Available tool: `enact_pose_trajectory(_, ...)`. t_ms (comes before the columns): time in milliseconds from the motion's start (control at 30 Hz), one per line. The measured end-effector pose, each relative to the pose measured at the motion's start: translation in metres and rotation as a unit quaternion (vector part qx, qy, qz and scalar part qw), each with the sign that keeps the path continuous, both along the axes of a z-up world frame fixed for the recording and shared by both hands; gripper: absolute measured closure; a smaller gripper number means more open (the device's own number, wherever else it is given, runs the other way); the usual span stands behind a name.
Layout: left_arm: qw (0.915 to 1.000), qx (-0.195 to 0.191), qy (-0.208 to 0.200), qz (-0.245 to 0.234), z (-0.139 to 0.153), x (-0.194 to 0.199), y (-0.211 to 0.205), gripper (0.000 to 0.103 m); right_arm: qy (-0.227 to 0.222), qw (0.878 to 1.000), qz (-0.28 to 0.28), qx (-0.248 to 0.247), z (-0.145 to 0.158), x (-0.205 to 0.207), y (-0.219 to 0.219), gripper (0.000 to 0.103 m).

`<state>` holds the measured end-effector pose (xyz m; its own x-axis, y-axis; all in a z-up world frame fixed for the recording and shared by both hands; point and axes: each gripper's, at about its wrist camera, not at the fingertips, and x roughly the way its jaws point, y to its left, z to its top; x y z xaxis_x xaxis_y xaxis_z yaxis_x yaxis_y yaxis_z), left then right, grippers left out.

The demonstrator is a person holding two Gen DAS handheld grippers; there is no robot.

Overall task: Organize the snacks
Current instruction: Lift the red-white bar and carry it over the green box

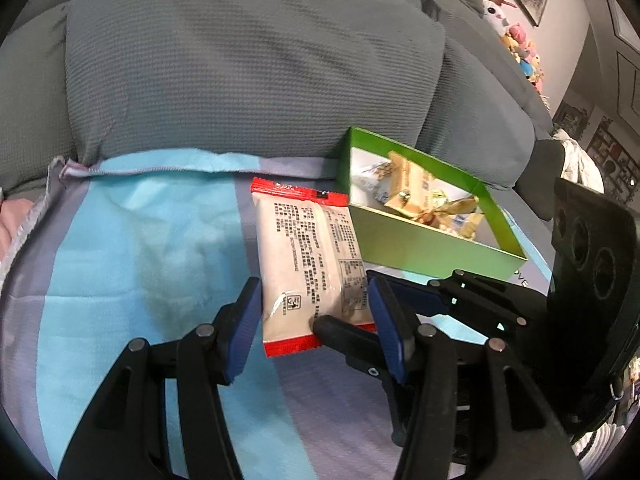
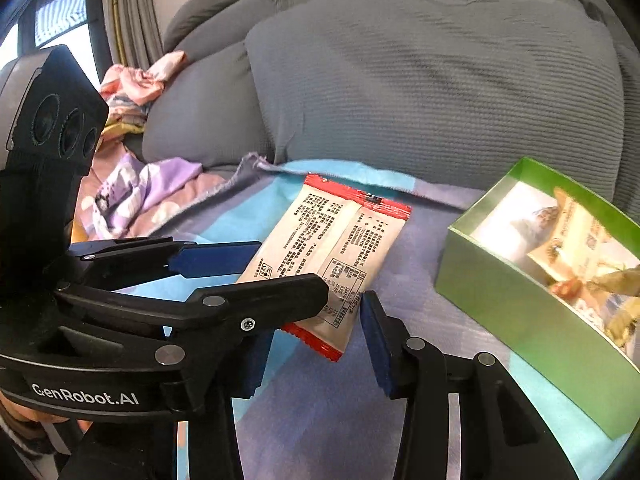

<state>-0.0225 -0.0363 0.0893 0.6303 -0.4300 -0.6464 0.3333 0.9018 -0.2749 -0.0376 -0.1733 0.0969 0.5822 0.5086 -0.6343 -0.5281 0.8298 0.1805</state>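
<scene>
Beside green box (image 1: 420, 248), snack packet (image 1: 308, 264) clamped by both jaws, crumpled blanket (image 2: 132, 184) only in right view

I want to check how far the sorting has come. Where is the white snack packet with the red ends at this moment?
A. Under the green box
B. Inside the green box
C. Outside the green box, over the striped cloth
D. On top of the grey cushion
C: the white snack packet is beside the green box, over the striped cloth; the box holds only small wrapped sweets.
</scene>
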Motion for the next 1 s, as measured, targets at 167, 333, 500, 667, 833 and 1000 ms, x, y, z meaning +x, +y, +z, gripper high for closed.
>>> enact_pose_trajectory(167,0.9999,-0.002,-0.011,-0.007,0.012,-0.004,-0.009,0.050,-0.013,1.000,-0.014,0.010,0.014,-0.005,-0.016,0.058)
enact_pose_trajectory(333,0.9996,-0.002,-0.021,-0.020,0.023,0.000,-0.027,0.050,-0.025,0.999,-0.031,0.018,0.025,-0.008,-0.035,0.058)
enact_pose_trajectory(500,0.9990,-0.005,-0.027,-0.036,0.032,0.008,-0.048,0.050,-0.036,0.998,-0.052,0.025,0.033,-0.006,-0.058,0.058)
enact_pose_trajectory(667,0.9979,-0.007,-0.034,-0.055,0.040,0.021,-0.076,0.050,-0.043,0.996,-0.076,0.036,0.041,0.001,-0.085,0.058)
enact_pose_trajectory(833,0.9964,-0.008,-0.036,-0.076,0.045,0.036,-0.105,0.050,-0.048,0.993,-0.102,0.039,0.044,0.008,-0.109,0.058)
enact_pose_trajectory(1000,0.9946,-0.010,-0.033,-0.098,0.045,0.051,-0.131,0.050,-0.048,0.990,-0.127,0.043,0.043,0.016,-0.134,0.058)
